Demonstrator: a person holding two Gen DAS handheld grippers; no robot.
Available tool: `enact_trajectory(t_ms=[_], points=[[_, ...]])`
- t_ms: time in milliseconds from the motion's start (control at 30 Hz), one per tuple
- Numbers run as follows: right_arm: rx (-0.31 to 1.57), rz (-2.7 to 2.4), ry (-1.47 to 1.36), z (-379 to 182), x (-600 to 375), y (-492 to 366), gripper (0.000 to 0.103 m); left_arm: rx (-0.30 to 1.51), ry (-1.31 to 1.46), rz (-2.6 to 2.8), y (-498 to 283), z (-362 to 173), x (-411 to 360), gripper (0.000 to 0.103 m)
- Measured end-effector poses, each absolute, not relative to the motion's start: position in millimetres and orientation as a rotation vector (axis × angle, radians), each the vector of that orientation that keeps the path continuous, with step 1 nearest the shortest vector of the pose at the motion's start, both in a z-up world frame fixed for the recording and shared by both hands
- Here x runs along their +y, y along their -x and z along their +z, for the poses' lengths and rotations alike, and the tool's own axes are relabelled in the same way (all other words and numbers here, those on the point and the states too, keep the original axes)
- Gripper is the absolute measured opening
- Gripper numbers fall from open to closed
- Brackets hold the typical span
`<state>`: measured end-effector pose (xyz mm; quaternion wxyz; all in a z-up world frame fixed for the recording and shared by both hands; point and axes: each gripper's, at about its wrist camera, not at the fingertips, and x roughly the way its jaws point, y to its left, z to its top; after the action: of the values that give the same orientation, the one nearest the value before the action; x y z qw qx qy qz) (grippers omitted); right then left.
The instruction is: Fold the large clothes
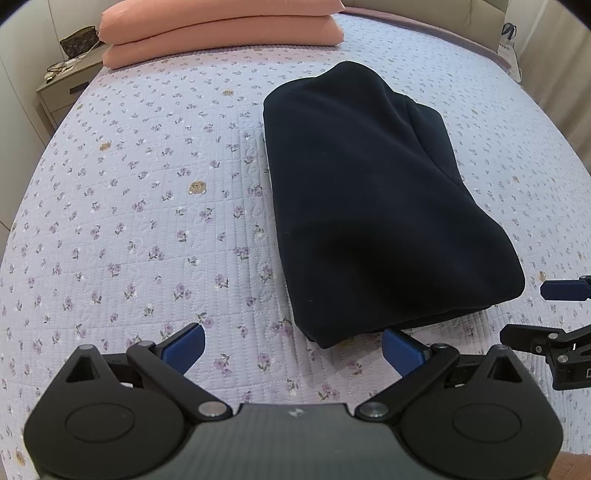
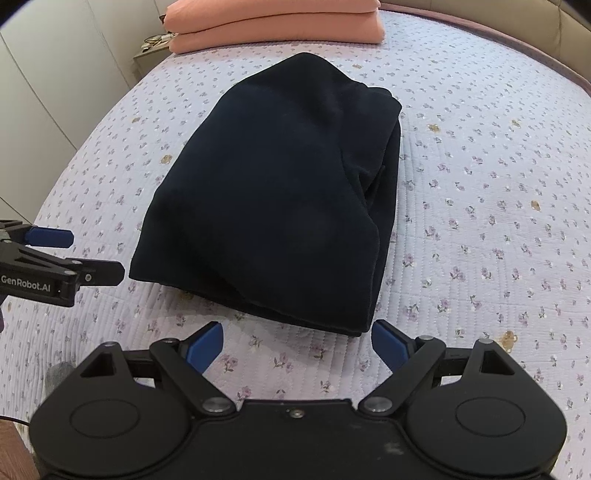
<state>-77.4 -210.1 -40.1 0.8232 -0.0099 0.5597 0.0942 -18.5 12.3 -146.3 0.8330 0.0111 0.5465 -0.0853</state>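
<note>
A dark navy garment [image 1: 373, 199] lies folded into a thick oblong bundle on the floral bedspread [image 1: 147, 206]. My left gripper [image 1: 293, 349] hovers open just short of the bundle's near left corner, its blue pads [image 1: 186, 347] wide apart and holding nothing. In the right wrist view the same garment [image 2: 280, 188] fills the middle, and my right gripper [image 2: 297, 345] stands open just before its near edge, empty. Each gripper shows in the other's view: the right gripper [image 1: 550, 317] at the right edge, the left gripper [image 2: 81, 254] at the left edge.
Two stacked salmon-pink pillows [image 1: 221, 33] lie at the head of the bed. A bedside table [image 1: 66, 81] with a patterned pouch and cables stands at the far left. A white bag [image 1: 508, 40] leans at the far right. Pale wardrobe doors [image 2: 48, 85] line the left.
</note>
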Motion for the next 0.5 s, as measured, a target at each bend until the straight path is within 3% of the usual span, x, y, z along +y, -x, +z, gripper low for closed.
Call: enact_trajectory(t_ms=[500], points=[[1.182, 0.198, 0.028, -38.6, -210.5, 78.7, 0.103, 1.124, -0.056, -0.123, 13.4, -152.4, 13.4, 0.103]])
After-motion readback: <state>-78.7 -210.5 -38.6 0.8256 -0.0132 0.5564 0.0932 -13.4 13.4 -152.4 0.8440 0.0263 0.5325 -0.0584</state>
